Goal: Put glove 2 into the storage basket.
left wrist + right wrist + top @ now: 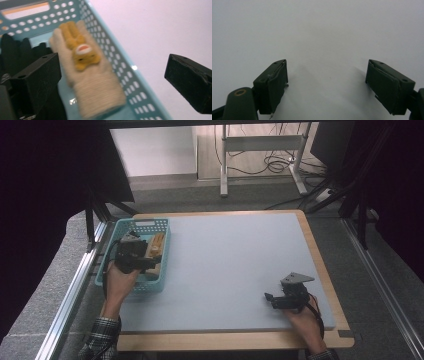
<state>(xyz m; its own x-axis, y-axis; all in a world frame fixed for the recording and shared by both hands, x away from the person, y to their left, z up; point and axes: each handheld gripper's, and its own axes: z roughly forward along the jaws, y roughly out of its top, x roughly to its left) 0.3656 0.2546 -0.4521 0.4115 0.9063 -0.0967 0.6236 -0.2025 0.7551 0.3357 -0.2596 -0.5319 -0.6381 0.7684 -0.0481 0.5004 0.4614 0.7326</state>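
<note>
Here, nearest the person's edge of the table (225, 270), the right gripper (272, 299) rests low on the pale mat in the person's right hand (305, 320), its grey three-cornered plate on top. In the right gripper view its jaws stand spread wide with bare mat between them and nothing touching the pads.

Farther off and well apart to the other side, the left gripper (150, 262) is held in the left hand (120, 282) over the near part of a light blue basket (142, 225) that sits at the table's left edge. The left gripper view shows this gripper (112, 75) with its jaws spread as wide; one jaw hangs over the basket floor and the other out past the perforated wall (125, 72), over the mat. Between the jaws, but touched by neither pad, lies a cream knitted glove (97, 92), a little blurred, resting on the basket floor along that wall, cuff towards the gripper and fingers pointing away. On its back sits a small orange animal figure (81, 51).

Beside the glove, behind the jaw that is over the basket, lies a dark glove (22, 50) with its fingers also pointing away from the gripper. Beyond both gloves is the basket's far wall with a handle slot (25, 8).
</note>
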